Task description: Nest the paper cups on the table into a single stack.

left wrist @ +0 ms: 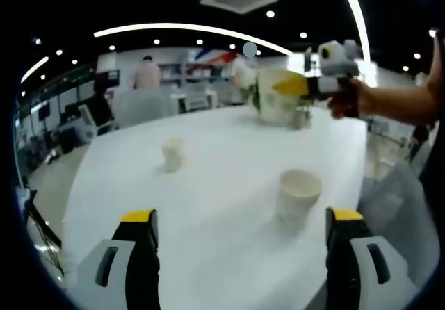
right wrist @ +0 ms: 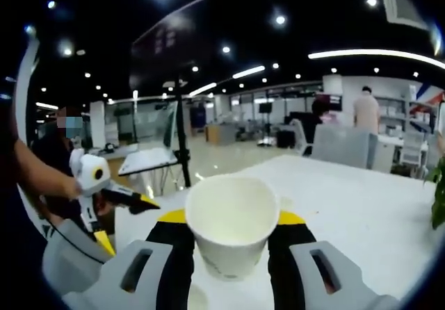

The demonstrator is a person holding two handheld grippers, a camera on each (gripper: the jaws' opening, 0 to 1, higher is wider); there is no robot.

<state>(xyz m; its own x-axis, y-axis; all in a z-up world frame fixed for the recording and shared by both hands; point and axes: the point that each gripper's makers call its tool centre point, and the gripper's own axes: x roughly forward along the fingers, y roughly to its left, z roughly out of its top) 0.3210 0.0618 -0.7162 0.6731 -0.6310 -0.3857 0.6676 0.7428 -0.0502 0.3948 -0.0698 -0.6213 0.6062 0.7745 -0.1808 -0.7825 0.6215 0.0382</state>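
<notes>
Right tongs (right wrist: 229, 251): closed on an upright white paper cup (right wrist: 231, 230), raised above the white counter (right wrist: 361, 213). Left tongs (left wrist: 240, 244): jaws wide apart, holding nothing, low over the counter. Near cup (left wrist: 298, 195) stands between the jaws; far cup (left wrist: 173, 153) well apart.

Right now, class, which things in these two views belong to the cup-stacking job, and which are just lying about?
Part of the job:
- paper cup held in the right tool
- near cup standing on the white table
- far cup standing on the table
- left tool, open

Just lying about:
- green plant at the table edge
- grey chair
</notes>
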